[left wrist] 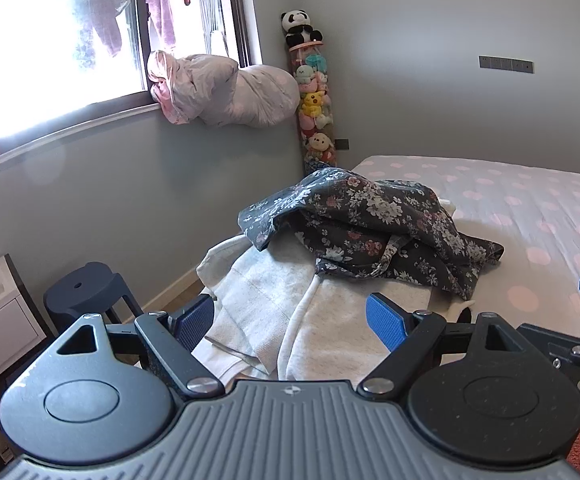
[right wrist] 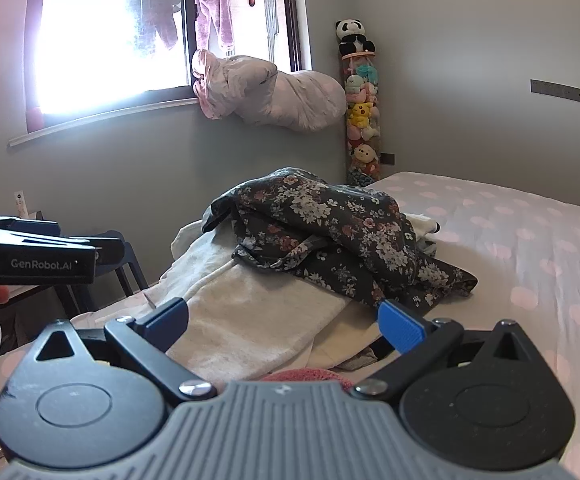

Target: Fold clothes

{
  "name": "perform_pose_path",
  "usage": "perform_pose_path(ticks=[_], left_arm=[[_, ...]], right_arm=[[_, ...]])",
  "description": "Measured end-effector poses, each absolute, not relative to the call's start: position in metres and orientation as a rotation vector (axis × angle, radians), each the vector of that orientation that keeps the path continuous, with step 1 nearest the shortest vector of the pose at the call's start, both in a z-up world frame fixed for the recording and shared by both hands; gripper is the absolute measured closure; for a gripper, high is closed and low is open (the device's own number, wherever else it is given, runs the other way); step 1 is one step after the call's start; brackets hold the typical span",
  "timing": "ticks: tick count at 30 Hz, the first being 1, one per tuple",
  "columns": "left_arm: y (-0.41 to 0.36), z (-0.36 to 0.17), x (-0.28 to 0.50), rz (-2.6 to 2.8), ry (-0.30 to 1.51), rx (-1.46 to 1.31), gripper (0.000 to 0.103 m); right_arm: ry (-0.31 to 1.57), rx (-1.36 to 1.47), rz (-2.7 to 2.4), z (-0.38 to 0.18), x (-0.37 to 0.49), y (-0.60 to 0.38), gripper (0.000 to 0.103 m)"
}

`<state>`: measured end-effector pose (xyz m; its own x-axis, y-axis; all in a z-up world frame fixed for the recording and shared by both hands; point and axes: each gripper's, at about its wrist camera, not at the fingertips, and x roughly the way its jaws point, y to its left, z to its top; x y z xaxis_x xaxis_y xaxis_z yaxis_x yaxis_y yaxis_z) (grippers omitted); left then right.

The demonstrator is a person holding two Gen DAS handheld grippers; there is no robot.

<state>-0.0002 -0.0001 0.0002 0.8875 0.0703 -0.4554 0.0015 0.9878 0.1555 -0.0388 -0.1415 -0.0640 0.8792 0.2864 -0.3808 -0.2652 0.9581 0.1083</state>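
Honestly, I've folded nothing yet: the floral garment lies crumpled atop the white clothes at the bed edge. My left gripper and right gripper hover before the pile, fingers spread, holding nothing.

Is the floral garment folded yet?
No. The floral garment lies crumpled in a heap atop the white clothes, strap loose.
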Motion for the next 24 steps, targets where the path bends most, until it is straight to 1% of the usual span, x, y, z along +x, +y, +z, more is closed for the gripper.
perform_pose_path(ticks=[4,7,16,24], left_arm=[[-0.002,0.004,-0.003,0.036,0.475,0.164,0.020],[-0.003,0.007,-0.005,0.035,0.473,0.172,0.020],[-0.002,0.003,0.001,0.071,0.494,0.163,0.020],[0.002,0.002,0.001,0.100,0.499,0.181,0.024]], right_arm=[[0.394,0.033,0.284,-0.065,-0.039,-0.137,0.001],[0.350,-0.012,0.270,-0.065,-0.048,-0.132,0.001],[0.399,-0.007,0.278,-0.066,-0.042,-0.134,0.001],[0.419,0.003,0.279,-0.069,-0.040,-0.132,0.001]])
